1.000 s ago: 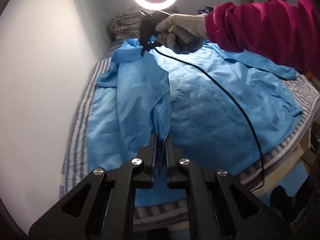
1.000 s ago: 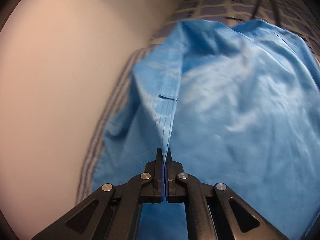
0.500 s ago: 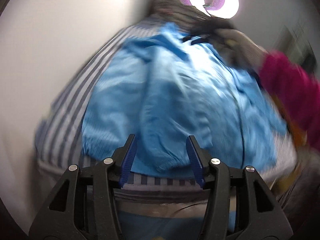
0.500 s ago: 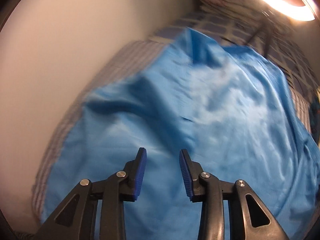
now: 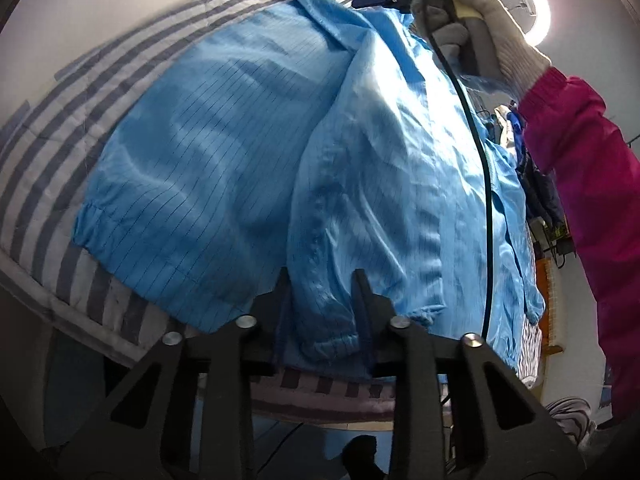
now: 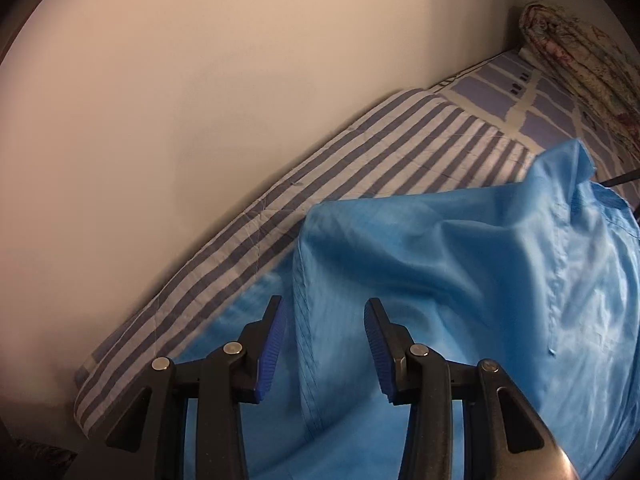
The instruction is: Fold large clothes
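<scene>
Closing on the gathered cuff is the step in hand, and it will go best if the left gripper (image 5: 322, 312) takes the whole elastic end of the sleeve (image 5: 332, 332) deep between its fingers before lifting, so the slippery fabric does not slide out. The blue garment (image 5: 240, 140) lies spread over the striped bedding (image 5: 48, 152), its hem near the bed's near edge and its collar at the far end, where the gloved hand (image 5: 492, 28) carries the right gripper (image 6: 324, 336). The left jaws have just been closing, with the cuff between them; whether the pads already press on it I cannot tell. The right jaws have just been opening and stand spread, a folded edge of the garment between the blue pads (image 6: 272, 340) but untouched. I judge the right gripper should pinch that fold line cleanly, near its seam, so both ends of the sleeve travel together. A second ago both grippers were pressed together on cloth, each holding up a ridge of the garment; now that cloth lies flat, and the left view looks at the near cuff instead of along the bed.
</scene>
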Demonstrator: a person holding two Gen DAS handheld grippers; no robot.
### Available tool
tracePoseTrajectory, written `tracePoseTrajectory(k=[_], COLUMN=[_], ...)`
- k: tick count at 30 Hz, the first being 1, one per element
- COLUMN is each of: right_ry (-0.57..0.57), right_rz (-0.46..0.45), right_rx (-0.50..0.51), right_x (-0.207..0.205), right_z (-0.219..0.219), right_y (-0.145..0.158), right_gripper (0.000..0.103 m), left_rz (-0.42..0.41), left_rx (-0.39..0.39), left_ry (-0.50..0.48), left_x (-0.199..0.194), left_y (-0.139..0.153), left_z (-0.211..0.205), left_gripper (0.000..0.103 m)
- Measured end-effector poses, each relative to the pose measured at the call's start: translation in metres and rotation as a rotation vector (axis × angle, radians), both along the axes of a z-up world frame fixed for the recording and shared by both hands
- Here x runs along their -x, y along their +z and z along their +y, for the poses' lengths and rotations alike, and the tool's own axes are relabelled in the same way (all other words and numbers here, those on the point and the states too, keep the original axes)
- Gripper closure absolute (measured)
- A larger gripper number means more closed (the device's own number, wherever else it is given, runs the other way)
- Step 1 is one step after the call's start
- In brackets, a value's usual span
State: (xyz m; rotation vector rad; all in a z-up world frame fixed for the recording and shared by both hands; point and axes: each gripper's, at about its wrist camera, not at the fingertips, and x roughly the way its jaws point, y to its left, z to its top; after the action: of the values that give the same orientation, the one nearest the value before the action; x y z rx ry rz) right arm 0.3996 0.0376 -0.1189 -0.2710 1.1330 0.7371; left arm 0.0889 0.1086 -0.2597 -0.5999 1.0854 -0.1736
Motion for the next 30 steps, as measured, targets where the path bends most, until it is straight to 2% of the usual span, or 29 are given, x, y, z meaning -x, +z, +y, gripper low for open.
tracePoseTrajectory(k=[2, 5, 7, 9, 10, 14, 19, 23, 24, 25, 26, 27, 30], right_ry=[0.007, 0.015, 0.014, 0.008, -0.004, -0.043, -0.095, -0.078, -0.065, -0.048, -0.032, -0.016, 0.029], right_rz=[0.004, 0.011, 0.023, 0.034, 0.038, 0.064, 0.052, 0.025, 0.026, 0.043, 0.061, 0.071, 0.061], right_rx=[0.027, 0.078, 0.097, 0.114, 0.114, 0.032, -0.062, -0.065, -0.055, -0.036, -0.010, 0.012, 0.067], right_x=[-0.004, -0.006, -0.009, -0.013, -0.016, -0.025, -0.040, -0.042, -0.041, -0.039, -0.037, -0.034, -0.025], right_z=[0.009, 0.020, 0.023, 0.025, 0.025, 0.019, 0.019, 0.033, 0.037, 0.041, 0.045, 0.049, 0.063], right_y=[-0.011, -0.027, -0.036, -0.043, -0.045, -0.035, -0.011, -0.005, -0.006, -0.008, -0.012, -0.016, -0.027], right_gripper=[0.061, 0.062, 0.073, 0.098, 0.103, 0.103, 0.103, 0.103, 0.098, 0.087, 0.058, 0.046, 0.051], left_rz=[0.009, 0.001, -0.014, -0.037, -0.044, -0.064, -0.071, -0.067, -0.060, -0.057, -0.053, -0.051, -0.056], left_rx=[0.021, 0.052, 0.050, 0.030, 0.025, -0.003, -0.078, -0.107, -0.104, -0.103, -0.102, -0.095, -0.092], left_ry=[0.006, 0.009, 0.002, -0.007, -0.009, 0.019, 0.125, 0.140, 0.129, 0.122, 0.112, 0.102, 0.089], left_x=[-0.003, -0.004, -0.002, 0.001, 0.003, 0.016, 0.032, 0.032, 0.030, 0.030, 0.030, 0.030, 0.029], left_y=[-0.004, -0.004, -0.001, 0.007, 0.011, 0.029, 0.049, 0.047, 0.045, 0.041, 0.038, 0.036, 0.038], left_z=[0.002, 0.005, 0.004, 0.003, 0.003, 0.019, 0.049, 0.052, 0.049, 0.046, 0.043, 0.040, 0.038], left_gripper=[0.095, 0.101, 0.103, 0.103, 0.103, 0.103, 0.103, 0.103, 0.103, 0.103, 0.103, 0.103, 0.103])
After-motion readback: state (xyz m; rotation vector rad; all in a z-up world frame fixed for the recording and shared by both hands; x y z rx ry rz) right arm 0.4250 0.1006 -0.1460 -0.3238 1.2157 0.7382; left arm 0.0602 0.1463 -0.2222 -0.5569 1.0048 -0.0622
